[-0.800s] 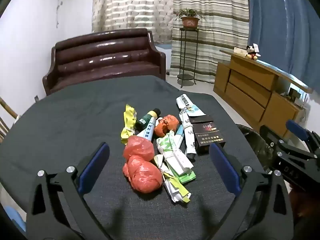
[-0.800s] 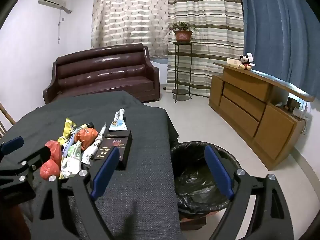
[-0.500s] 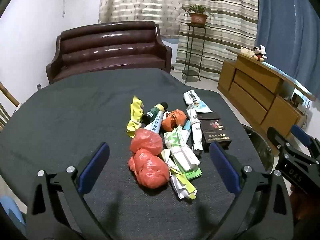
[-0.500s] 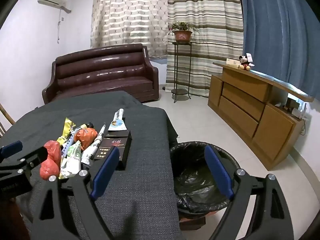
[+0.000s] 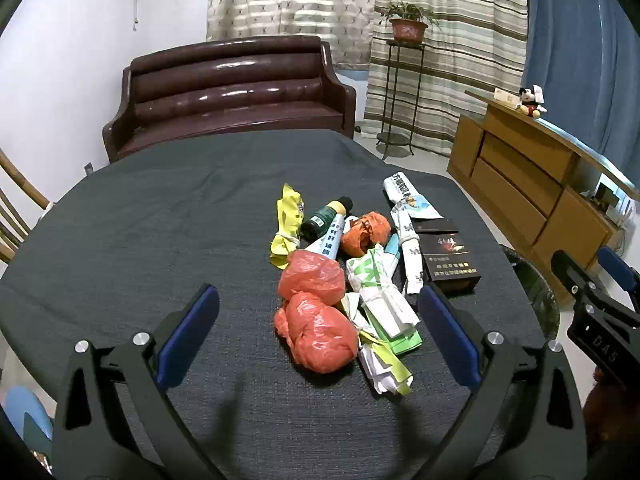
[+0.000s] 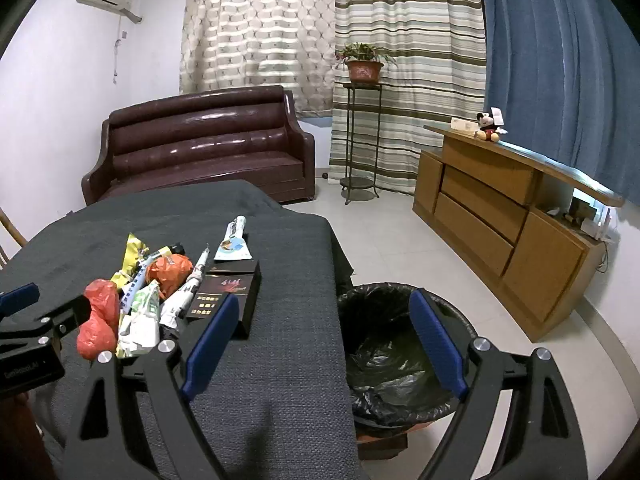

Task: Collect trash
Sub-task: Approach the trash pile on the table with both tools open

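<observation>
The left gripper [image 5: 318,334] gaped empty, a red bag [image 5: 318,332] between its fingers. The right gripper [image 6: 324,340] stood spread over the bin [image 6: 384,364].

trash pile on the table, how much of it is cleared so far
Nothing looks done: the trash bin beside the table shows only its black liner. Nothing is in hand: the left gripper hovers open just before the red plastic bags, and the right gripper is open and empty. Everything is left: the bags, the dark box, the orange wad and the wrappers around them.
</observation>
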{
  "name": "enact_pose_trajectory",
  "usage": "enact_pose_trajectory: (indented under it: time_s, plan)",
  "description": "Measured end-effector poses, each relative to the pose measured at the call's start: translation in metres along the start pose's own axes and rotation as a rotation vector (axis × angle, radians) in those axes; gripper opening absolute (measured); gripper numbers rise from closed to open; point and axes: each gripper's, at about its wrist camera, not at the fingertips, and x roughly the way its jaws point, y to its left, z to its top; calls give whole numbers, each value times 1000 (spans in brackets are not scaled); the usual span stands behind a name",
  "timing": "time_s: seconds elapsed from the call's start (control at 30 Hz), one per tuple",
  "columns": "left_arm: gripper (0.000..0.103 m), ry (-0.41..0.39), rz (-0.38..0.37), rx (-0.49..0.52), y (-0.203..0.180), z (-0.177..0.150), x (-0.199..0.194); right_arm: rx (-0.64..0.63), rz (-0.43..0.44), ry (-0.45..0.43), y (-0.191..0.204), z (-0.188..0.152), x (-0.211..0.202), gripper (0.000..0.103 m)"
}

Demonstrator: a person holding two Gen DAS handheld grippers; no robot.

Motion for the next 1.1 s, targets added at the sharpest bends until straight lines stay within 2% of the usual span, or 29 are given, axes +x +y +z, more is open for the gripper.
enact_pose_trajectory:
  time_s: [1.1]
  plan:
    - [97,6,1,4,1,0,2,-7,-3,16,-4,-5,1,84]
